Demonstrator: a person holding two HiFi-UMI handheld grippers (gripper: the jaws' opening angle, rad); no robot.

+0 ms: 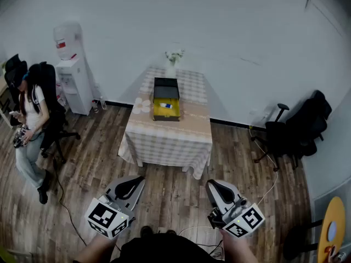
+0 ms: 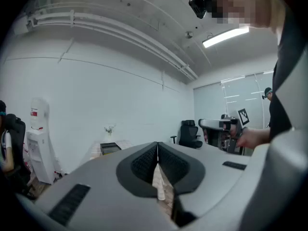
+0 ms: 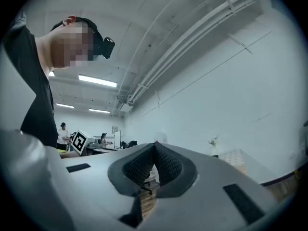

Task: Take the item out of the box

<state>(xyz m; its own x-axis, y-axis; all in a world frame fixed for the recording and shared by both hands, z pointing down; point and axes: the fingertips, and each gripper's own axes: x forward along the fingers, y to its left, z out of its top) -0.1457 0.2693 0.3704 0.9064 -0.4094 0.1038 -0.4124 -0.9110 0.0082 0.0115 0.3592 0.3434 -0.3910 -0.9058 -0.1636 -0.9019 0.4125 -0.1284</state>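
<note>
- Against the far white wall, a table [image 1: 191,87] is seen under a checked cloth [image 1: 164,147]. An open box [image 1: 165,114] is set on it, with its black lid raised at the back and its inside lined in yellow.
- A small blue-and-white item [image 1: 168,106] is seen lying inside the box; any print on it is too small to be read.
- A vase [image 1: 171,69] with a sprig is stood just behind the box, at the table's far edge.
- A red label is carried on the bottle of the water dispenser [image 1: 73,73] left of the table, but its writing cannot be made out.
- Black-and-white square patterns, not letters, are shown on the marker cube [image 1: 107,218] of the left gripper [image 1: 130,187] and on that of the right gripper [image 1: 221,191].
- Both grippers are held low and close to the body over the wooden floor [image 1: 175,188]. They are kept side by side with a gap between them, pointed roughly level toward the table and well apart from it.
- The left gripper's jaws are seen pressed together in its own view, with nothing between the ribbed pads [image 2: 144,163].
- The right gripper's jaws are likewise brought together, and nothing is clamped.
- A seated person [image 1: 27,122] is seen at the far left, and an office chair [image 1: 299,127] at the right.
</note>
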